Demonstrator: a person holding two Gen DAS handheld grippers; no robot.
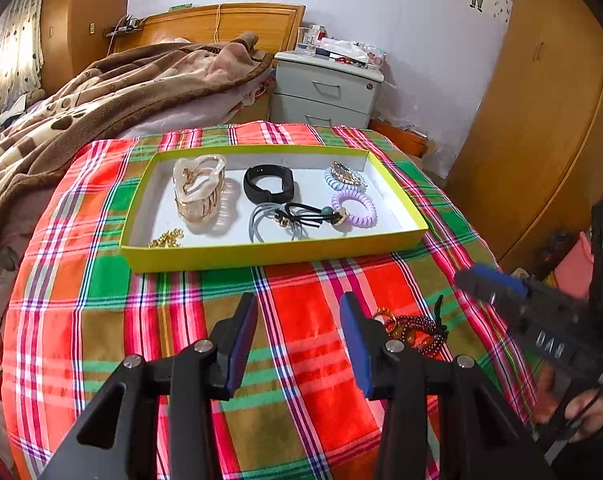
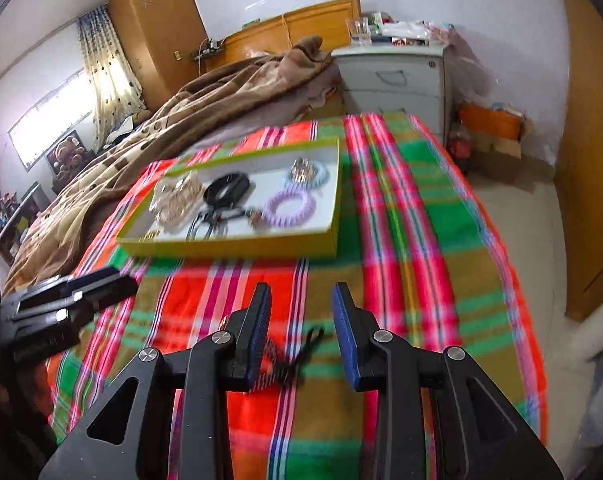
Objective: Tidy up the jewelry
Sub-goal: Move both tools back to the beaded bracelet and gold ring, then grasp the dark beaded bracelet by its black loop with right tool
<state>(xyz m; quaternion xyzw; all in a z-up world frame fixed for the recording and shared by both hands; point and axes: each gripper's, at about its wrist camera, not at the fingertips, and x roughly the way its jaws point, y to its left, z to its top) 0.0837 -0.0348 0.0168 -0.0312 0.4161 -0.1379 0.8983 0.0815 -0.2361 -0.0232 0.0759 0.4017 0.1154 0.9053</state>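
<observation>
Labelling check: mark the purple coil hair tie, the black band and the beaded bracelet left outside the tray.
purple coil hair tie (image 1: 354, 209), left wrist view, on its coiled ring.
black band (image 1: 267, 183), left wrist view, on its strap.
beaded bracelet (image 1: 417, 330), left wrist view, on its beads.

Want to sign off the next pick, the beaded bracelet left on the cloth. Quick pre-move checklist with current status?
1. Left gripper empty, jaws apart: ok.
2. Right gripper empty, jaws apart: ok.
3. Beaded bracelet still outside the tray, on the plaid cloth beside the left gripper's right finger: ok as target.
4. Bracelet between either gripper's fingers: not ok; in the right wrist view only its dark cord shows between them.
5. Free floor in the yellow tray, right end bare: ok.
6. Right wrist view sharp enough to aim: not ok, blurred.
</observation>
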